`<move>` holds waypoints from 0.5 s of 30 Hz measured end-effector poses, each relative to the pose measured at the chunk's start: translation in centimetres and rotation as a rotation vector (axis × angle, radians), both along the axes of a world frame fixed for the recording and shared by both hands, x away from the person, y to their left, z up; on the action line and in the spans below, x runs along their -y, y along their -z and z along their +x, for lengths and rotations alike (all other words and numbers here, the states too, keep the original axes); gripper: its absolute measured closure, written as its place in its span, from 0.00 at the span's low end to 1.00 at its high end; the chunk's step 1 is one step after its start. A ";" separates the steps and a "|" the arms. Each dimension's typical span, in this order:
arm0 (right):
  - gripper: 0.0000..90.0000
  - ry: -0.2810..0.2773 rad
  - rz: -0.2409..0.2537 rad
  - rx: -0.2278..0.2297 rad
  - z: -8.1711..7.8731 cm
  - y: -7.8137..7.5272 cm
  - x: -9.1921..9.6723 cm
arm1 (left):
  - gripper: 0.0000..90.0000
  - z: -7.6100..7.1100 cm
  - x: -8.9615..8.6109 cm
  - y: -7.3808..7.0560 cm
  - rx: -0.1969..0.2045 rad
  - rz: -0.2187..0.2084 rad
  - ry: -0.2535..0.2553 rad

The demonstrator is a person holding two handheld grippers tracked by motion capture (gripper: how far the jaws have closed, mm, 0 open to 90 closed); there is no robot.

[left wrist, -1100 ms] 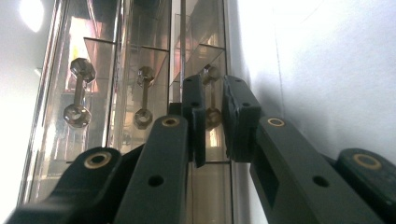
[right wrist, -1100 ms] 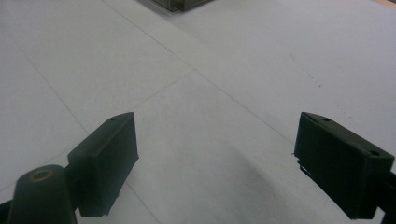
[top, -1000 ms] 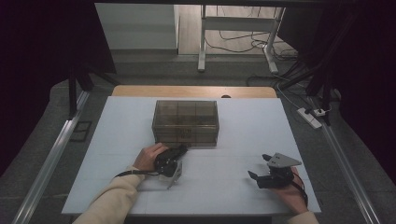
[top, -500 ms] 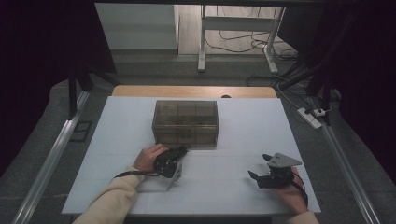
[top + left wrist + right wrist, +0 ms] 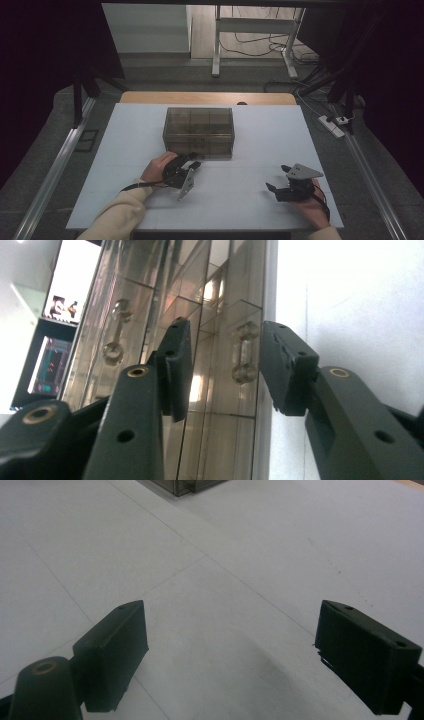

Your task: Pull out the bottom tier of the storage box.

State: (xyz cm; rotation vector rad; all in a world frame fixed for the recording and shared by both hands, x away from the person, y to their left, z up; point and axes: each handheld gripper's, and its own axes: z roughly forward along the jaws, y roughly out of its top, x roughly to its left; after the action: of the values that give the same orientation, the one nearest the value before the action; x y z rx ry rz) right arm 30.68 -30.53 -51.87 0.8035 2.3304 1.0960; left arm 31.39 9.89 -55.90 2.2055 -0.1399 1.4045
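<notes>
box: clear plastic drawer box (image 5: 198,131), rigid, slick, probably light
grab spot: little drawer knob (image 5: 244,351)
left gripper (image 5: 225,365): jaws just been opening, straddling knob, not pinching
right gripper (image 5: 282,180): wide open, holding nothing, on bench (image 5: 240,195)

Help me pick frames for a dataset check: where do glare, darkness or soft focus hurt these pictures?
High view: dark surround, evenly lit white table, smoky clear drawer box dim inside. Left gripper view: the left gripper is soft up close, bright reflections streak the box front around the drawer handle, and the background at left is blown out. Right gripper view: sharp enough, with a faint shadow between the right gripper jaws.
</notes>
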 end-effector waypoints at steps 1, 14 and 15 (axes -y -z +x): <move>0.15 0.000 0.000 0.000 0.0 0.0 0.0 | 0.61 0.0 0.0 -0.1 -0.011 -0.011 -0.004; 0.15 0.002 0.001 -0.002 0.0 0.0 0.0 | 0.52 0.4 -0.4 -1.4 -0.160 -0.150 -0.029; 0.15 0.003 0.006 0.001 0.0 0.0 0.0 | 0.52 0.4 -0.5 -1.4 -0.158 -0.132 -0.033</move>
State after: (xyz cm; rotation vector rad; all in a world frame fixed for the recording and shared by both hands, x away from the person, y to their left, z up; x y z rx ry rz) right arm 30.66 -30.56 -51.87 0.8079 2.3254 1.1020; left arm 31.82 10.36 -54.49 2.2064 0.0446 1.2144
